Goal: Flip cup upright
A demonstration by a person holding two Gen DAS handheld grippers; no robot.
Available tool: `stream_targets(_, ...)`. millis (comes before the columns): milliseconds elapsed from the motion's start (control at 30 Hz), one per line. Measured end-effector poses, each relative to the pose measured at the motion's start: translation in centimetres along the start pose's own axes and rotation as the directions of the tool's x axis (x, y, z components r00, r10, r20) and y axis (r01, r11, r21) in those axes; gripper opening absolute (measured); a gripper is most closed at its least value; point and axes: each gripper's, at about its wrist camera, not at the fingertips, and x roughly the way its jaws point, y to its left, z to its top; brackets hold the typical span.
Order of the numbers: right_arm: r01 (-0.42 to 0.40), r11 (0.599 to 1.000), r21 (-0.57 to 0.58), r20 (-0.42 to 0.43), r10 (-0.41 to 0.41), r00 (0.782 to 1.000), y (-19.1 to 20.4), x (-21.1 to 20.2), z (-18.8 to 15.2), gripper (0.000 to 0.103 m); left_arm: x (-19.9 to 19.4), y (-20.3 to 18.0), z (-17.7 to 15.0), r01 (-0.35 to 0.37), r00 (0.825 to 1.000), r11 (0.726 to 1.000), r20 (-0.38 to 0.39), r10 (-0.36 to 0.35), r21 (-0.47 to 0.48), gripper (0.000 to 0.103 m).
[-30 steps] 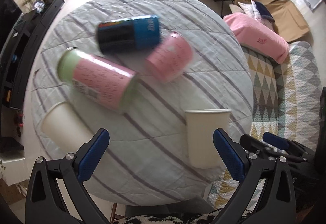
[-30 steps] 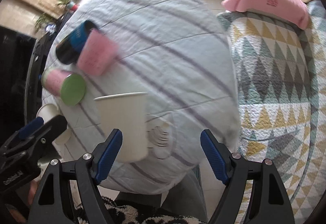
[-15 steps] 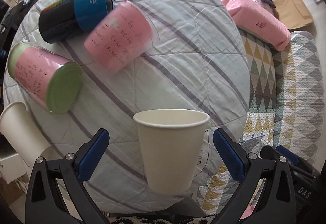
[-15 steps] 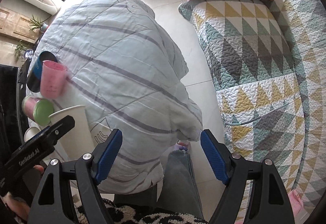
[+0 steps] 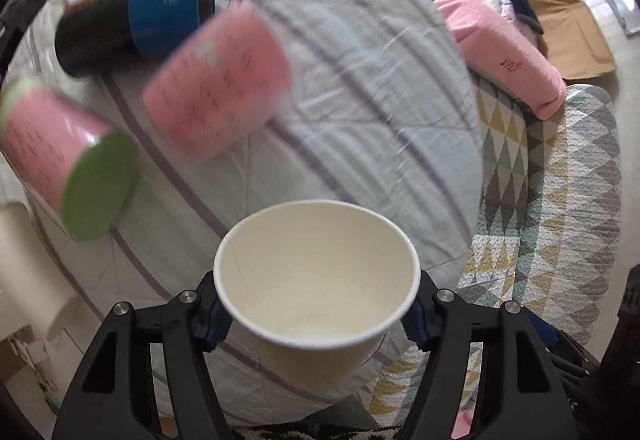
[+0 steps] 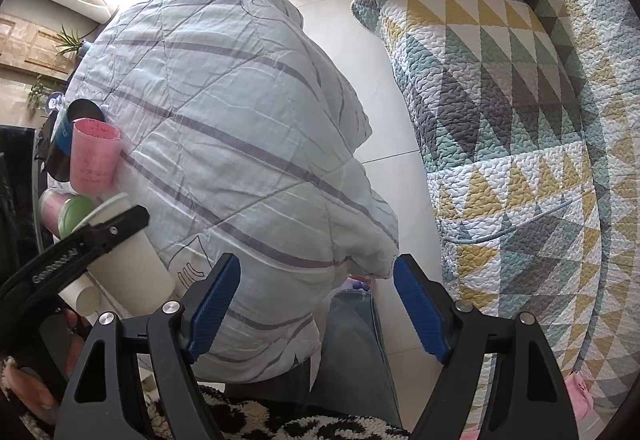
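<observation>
A: Cup sits right between the left tongs, dead centre at 6 o'clock in the left wrist view, mouth up, long axis vertical. Standing near the table edge closest to the person.

B: Tongs state?

A: Left: blue pads are up against both sides of the cup wall just under the rim. Looks closed on it, though I can't see squeeze marks. Right tongs are wide apart, holding nothing, pointing past the table edge at floor and quilt.

B: Which one's nearer?

A: Left, clearly. From the right wrist view the cup is far off at 9 o'clock with the left tongs' arm across it. Right is well apart from it.

B: Other stuff?

A: Pink cup at 11 o'clock, blurred; in the right view it stands mouth up. Blue can lying on its side behind it. Pink tin with green lid on its side at 9 o'clock. Another white cup at the far left edge, partly cut off.

B: Change from half a second ago?

A: The cup was standing ahead of the wide-apart left pads, not touching. Now the tongs have moved in and closed around it. A second ago it was off at 4 o'clock. Right tongs have swung away from the table.

B: Task stage?

A: I'd judge the cup is already upright; likely just steadying or release left.
</observation>
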Motion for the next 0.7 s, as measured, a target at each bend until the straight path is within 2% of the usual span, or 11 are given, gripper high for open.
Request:
stream_targets(200, -0.025, 1.0, -0.017, 0.017, 0.025, 1.0, 1.0, -0.6, 0.2, 0.08, -1.8, -1.0, 1.1, -0.008, 0.998, 0.998, 0.063, 0.004, 0.056, 0.068)
stream_targets(400, -0.026, 1.0, -0.005, 0.01, 0.026, 1.0, 0.8, -0.3, -0.1, 0.08, 0.2, -0.5, 0.6, 0.005, 1.0, 0.999, -0.013, -0.004, 0.043, 0.07)
stream_targets(533, -0.021, 1.0, 0.013, 0.003, 0.021, 1.0, 0.4, -0.1, -0.5, 0.08, 0.1, -1.0, 0.1, -0.001, 1.0, 0.998, -0.005, 0.001, 0.062, 0.089)
stream_targets(633, -0.022, 1.0, 0.018, 0.006, 0.021, 1.0, 0.2, -0.2, -0.6, 0.08, -0.5, -1.4, 0.0, 0.003, 1.0, 0.997, 0.026, -0.005, 0.078, 0.098)
stream_targets(700, -0.022, 1.0, 0.014, 0.011, 0.022, 1.0, 0.3, -0.4, -0.6, 0.08, -0.8, -1.7, 0.0, -0.003, 0.999, 0.997, 0.035, 0.0, 0.083, 0.098)
